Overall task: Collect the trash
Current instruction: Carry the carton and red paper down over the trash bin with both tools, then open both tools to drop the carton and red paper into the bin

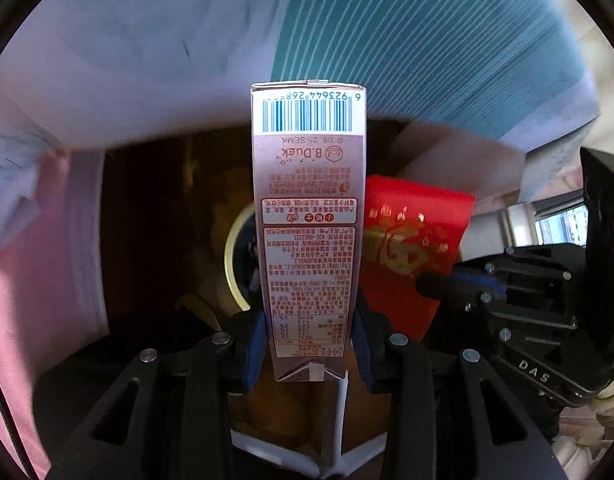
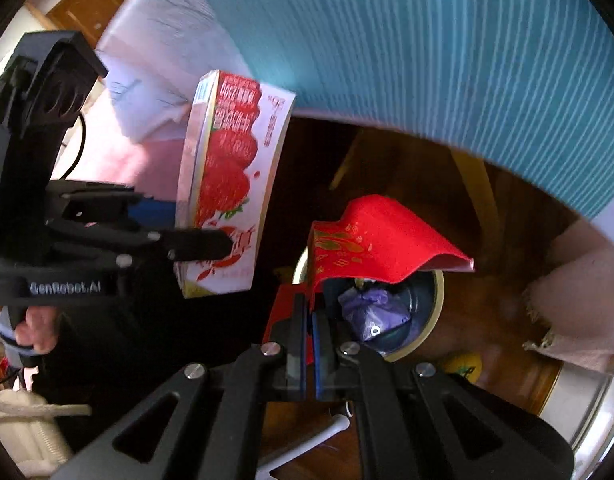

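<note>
Clamped between the left gripper's (image 1: 309, 344) blue pads, a pink drink carton (image 1: 309, 216) stands upright. Beside it, the right gripper (image 2: 310, 334) pinches a red envelope (image 2: 381, 242) tight, above a cream-rimmed trash bin (image 2: 437, 312) on the brown wooden floor (image 2: 503, 344).

Glossy card, shiny paper, matt plastic over polished wood
Milk carton (image 1: 309, 232) of smooth printed card with slight sheen; red envelope (image 2: 381, 240) of thin glossy paper with gold foil print; left gripper (image 1: 307, 340) of matt black plastic with bright metal pins; striped teal cloth (image 2: 427, 48); dark varnished wooden floor (image 2: 479, 320)
</note>
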### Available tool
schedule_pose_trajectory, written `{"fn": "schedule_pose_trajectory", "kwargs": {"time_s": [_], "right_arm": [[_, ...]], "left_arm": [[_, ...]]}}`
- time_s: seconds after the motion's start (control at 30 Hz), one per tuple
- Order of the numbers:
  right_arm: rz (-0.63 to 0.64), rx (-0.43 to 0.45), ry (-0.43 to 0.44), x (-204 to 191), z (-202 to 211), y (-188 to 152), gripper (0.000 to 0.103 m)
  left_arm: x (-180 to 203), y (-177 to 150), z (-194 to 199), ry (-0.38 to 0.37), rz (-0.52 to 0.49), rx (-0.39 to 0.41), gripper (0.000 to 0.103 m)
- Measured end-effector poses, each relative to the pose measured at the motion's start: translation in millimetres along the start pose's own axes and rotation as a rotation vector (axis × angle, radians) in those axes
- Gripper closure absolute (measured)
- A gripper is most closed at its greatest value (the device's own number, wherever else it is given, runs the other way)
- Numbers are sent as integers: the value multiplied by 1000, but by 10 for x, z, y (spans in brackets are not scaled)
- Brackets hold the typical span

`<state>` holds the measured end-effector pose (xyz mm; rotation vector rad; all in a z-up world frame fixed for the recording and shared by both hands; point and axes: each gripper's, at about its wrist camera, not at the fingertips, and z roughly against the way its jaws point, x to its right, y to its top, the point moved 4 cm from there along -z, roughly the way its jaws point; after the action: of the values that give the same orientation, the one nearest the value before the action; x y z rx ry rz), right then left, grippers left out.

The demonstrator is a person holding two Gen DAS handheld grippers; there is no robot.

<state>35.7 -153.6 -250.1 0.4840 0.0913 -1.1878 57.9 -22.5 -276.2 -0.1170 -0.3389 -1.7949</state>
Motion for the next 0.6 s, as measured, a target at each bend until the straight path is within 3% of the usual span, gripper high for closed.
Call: {"fn": "schedule_pose_trajectory", "kwargs": {"time_s": [0.27, 0.43, 0.6], "right_arm": [[-193, -77, 9, 532, -703, -21, 101], [-324, -109, 38, 781, -1040, -72, 100], [-347, -146, -17, 875, -1217, -56, 100]], "left_arm": [[-265, 100, -843, -30, 173, -177, 67], [-313, 237, -1179, -33, 230, -212, 67], [-288, 319, -1470, 23, 245, -250, 67]]}}
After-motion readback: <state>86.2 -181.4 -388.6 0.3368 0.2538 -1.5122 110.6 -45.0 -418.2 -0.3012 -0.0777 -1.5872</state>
